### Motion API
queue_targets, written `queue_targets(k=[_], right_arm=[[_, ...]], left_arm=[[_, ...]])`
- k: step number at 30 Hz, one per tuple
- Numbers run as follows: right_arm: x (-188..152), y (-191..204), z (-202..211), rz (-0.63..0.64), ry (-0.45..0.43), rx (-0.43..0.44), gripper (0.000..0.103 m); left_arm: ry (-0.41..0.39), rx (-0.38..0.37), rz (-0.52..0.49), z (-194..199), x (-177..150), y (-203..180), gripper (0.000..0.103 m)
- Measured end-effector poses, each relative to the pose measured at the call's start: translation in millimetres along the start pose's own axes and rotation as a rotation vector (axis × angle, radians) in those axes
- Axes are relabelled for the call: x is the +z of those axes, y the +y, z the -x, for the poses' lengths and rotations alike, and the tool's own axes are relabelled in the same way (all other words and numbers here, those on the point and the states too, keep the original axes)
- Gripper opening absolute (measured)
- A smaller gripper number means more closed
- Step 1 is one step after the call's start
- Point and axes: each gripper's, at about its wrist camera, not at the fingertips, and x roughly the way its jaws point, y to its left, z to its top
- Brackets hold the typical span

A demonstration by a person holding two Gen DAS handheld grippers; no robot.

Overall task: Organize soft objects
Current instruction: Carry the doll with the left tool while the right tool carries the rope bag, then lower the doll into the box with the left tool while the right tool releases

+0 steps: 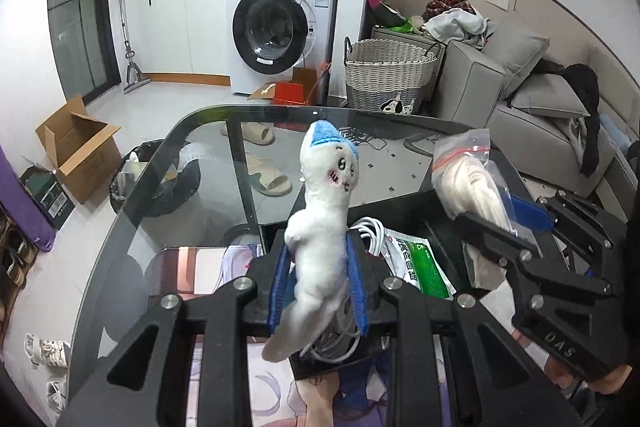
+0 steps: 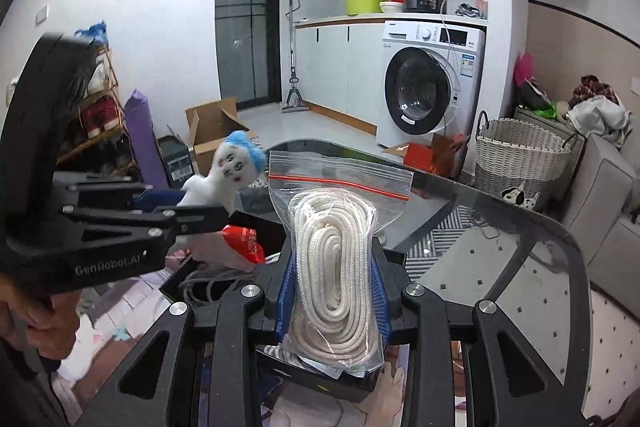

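The left gripper (image 1: 318, 279) is clamping a small white plush toy (image 1: 320, 227) with a blue tuft on its head, its blue pads (image 1: 357, 287) pressing into the toy's middle so the head is sticking up and away from the camera. The right gripper (image 2: 334, 291) is squeezing a clear zip bag of coiled white rope (image 2: 334, 267), the bag's red seal strip standing upright at the far end. Both items are hanging in the air above a black open box (image 1: 404, 203) that is sitting on a glass table (image 1: 168, 187), near its right side. Inside the box, a white cable (image 1: 370, 227) and a green-and-white packet (image 1: 420, 263) are lying loose; a red packet (image 2: 242, 241) is showing at the box's left edge in the right wrist view.

Judging from this, the person is midway through sorting, carrying two soft things at once, either lifting them from the box or bringing them toward it; which of these cannot be told. The next move is likely calling for choosing a resting place for each item and lowering it there before loosening the grip, keeping the floppy bag from snagging on the box rim.
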Motion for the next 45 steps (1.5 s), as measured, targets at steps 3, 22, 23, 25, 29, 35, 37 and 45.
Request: queue_targets(k=[3, 22, 23, 25, 29, 35, 37, 45], right_arm=[[-3.2, -1.0, -7.7, -0.006, 0.021, 0.003, 0.032], [-29.2, -8.6, -49.9, -0.027, 0.243, 0.055, 0.033], [-29.5, -9.2, -49.2, -0.020, 0.243, 0.055, 0.033], [-30.2, -11.7, -48.1, -0.037, 0.244, 0.060, 0.033], [-28.0, -11.1, -50.4, -0.059, 0.276, 0.068, 0.039], [-24.2, -10.8, -48.1, -0.079, 0.310, 0.093, 0.053], [-21.8, -9.7, -41.5, -0.078, 0.306, 0.090, 0.065], [-13.3, -12.7, 8.0, -0.117, 0.165, 0.073, 0.082]], left_arm=[[0.025, 0.017, -0.007, -12.7, 0.2, 0.0, 0.025], [0.204, -0.018, -0.051, -44.2, -21.0, -14.9, 0.028], [0.202, -0.021, -0.053, -43.4, -21.1, -14.7, 0.028], [0.200, -0.014, -0.058, -43.6, -20.4, -14.2, 0.031], [0.199, -0.010, -0.057, -40.6, -20.6, -15.3, 0.038], [0.144, 0.015, -0.086, -22.7, -18.8, -15.1, 0.055], [0.136, 0.017, -0.067, -17.8, -19.2, -12.3, 0.056], [-0.022, 0.132, -0.011, 25.4, -22.0, 4.7, 0.088]])
